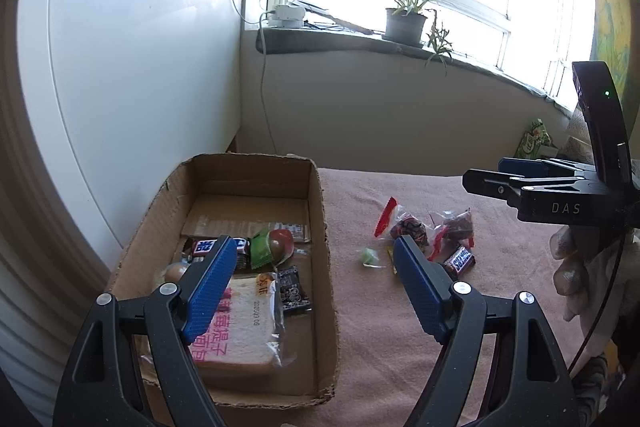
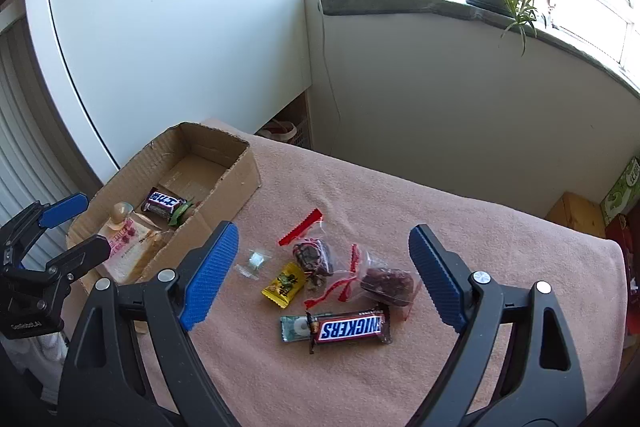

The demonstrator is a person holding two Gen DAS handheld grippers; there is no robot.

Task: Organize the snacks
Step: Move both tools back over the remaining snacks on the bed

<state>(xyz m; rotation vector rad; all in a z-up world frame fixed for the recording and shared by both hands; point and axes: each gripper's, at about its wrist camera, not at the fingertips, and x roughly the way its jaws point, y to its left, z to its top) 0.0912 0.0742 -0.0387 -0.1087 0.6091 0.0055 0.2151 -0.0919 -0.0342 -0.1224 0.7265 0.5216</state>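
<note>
Box [image 2: 240, 183]: cardboard, open-topped, at the left end of the table, close to the white cabinet [image 2: 168, 27]. It already holds a bread pack [image 1: 244, 327], a dark bar [image 2: 162, 203], a green packet [image 1: 262, 249] and a few small sweets. The far half of its floor is bare.

Left tongs [image 1: 312, 283]: spread wide, nothing between the pads. One pad hangs over the box, the other over the cloth [image 2: 460, 227] just right of the box wall. Judged idle.

Loose snacks: grouped mid-table on the cloth, well apart from the box. Left to right: clear-wrapped sweet [image 2: 255, 261], yellow sweet [image 2: 286, 285], mint packet [image 2: 294, 327], red-sealed bag [image 2: 314, 255], Snickers [image 2: 348, 327], second bag [image 2: 388, 281].

Right tongs [image 2: 324, 275]: spread wide, empty, above the group, straddling it.

Step in hand: judged to be picking the next loose snack for the box.

Method advised: take one item only. The Snickers lies nearest and flat; close across its short width. It overlaps the mint packet, so lift cleanly or both may come. The bags touch one another; grip by the body, not the slack film.

Edges: the box wall facing the snacks is torn and uneven; carry above it and release over the bare far floor.

Room: open cloth between the snacks and the box. Right table edge well clear of the group. The left tongs stand near the drop path.
</note>
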